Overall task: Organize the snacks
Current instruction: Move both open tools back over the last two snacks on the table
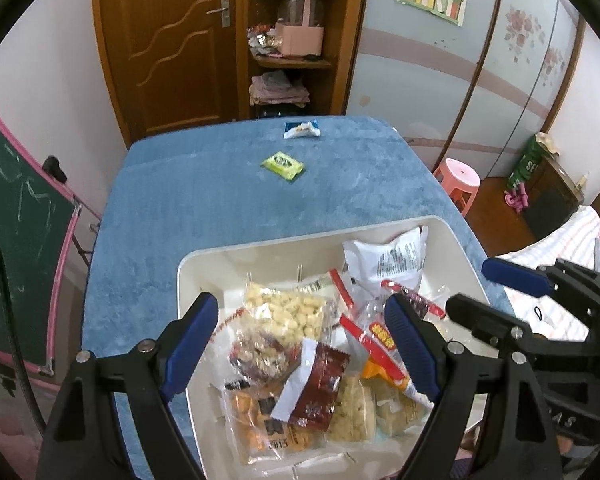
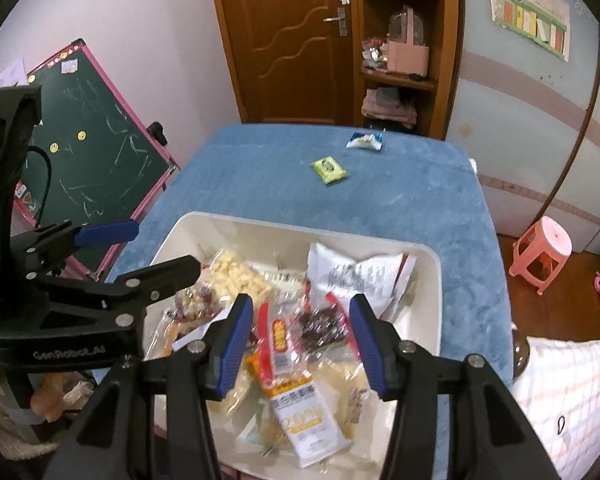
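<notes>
Below our left gripper (image 1: 300,344) and right gripper (image 2: 300,340), both open and holding nothing, sits the bin (image 1: 204,264) of snacks (image 1: 284,312).

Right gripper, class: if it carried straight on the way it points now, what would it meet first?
Probably the red-and-white snack packet lying in the white bin, directly ahead between the open fingers of the right gripper. Depth is hard to judge through the fisheye, so the dark-filled clear packet beside it might touch first.
</notes>
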